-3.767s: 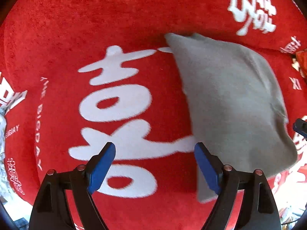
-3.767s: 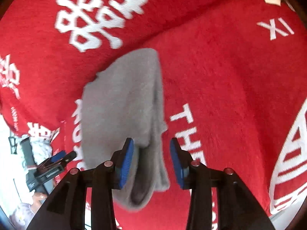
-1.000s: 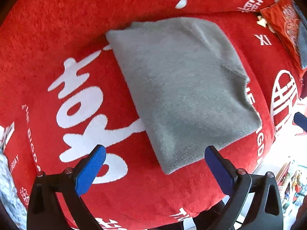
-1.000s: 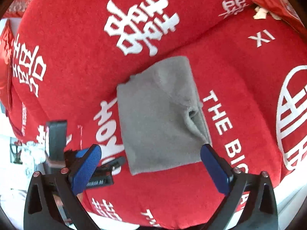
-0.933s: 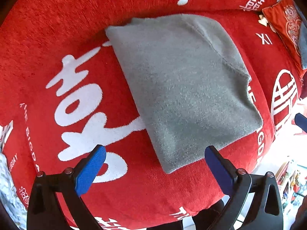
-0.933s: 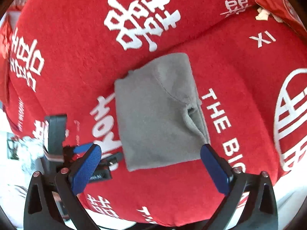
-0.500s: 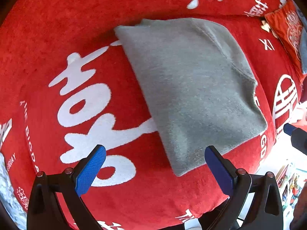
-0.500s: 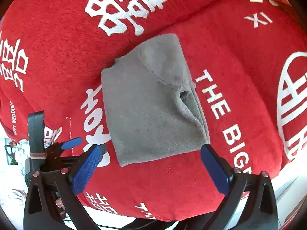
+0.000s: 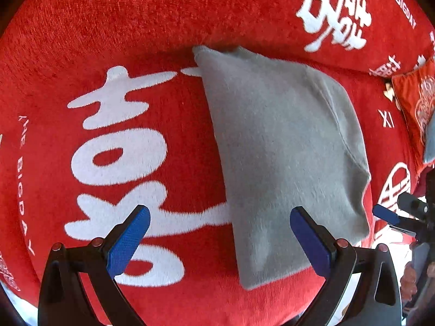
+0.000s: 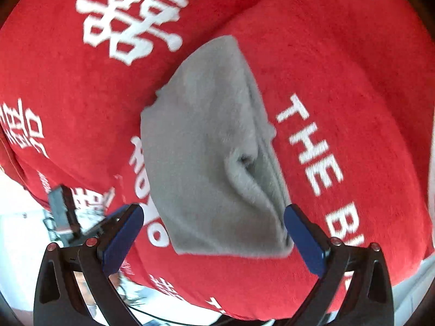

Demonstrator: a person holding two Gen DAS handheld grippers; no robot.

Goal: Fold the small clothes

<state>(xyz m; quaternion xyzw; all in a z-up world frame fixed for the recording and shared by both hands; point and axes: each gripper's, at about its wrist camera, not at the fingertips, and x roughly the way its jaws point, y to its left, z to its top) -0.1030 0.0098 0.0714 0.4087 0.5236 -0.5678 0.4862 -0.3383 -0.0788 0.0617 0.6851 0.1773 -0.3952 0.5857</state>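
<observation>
A grey fleece garment (image 9: 282, 157), folded into a rough rectangle, lies on a red cushion with white characters (image 9: 117, 146). My left gripper (image 9: 220, 241) is open and empty, just in front of the garment's near left corner. In the right wrist view the garment (image 10: 209, 157) shows a small open pocket or fold near its right edge. My right gripper (image 10: 214, 241) is open and empty, its jaws straddling the garment's near edge. The right gripper's blue fingertip (image 9: 386, 216) shows at the right of the left wrist view.
The red cushion's backrest (image 9: 190, 8) rises right behind the garment. A red patterned pillow (image 9: 416, 103) lies at the far right. The cushion's front edge drops off just below both grippers (image 10: 244, 298). The left gripper also shows in the right wrist view (image 10: 68, 212).
Both grippers have moved down and closer to the garment's near edge. The garment has not moved. Both stay open.
</observation>
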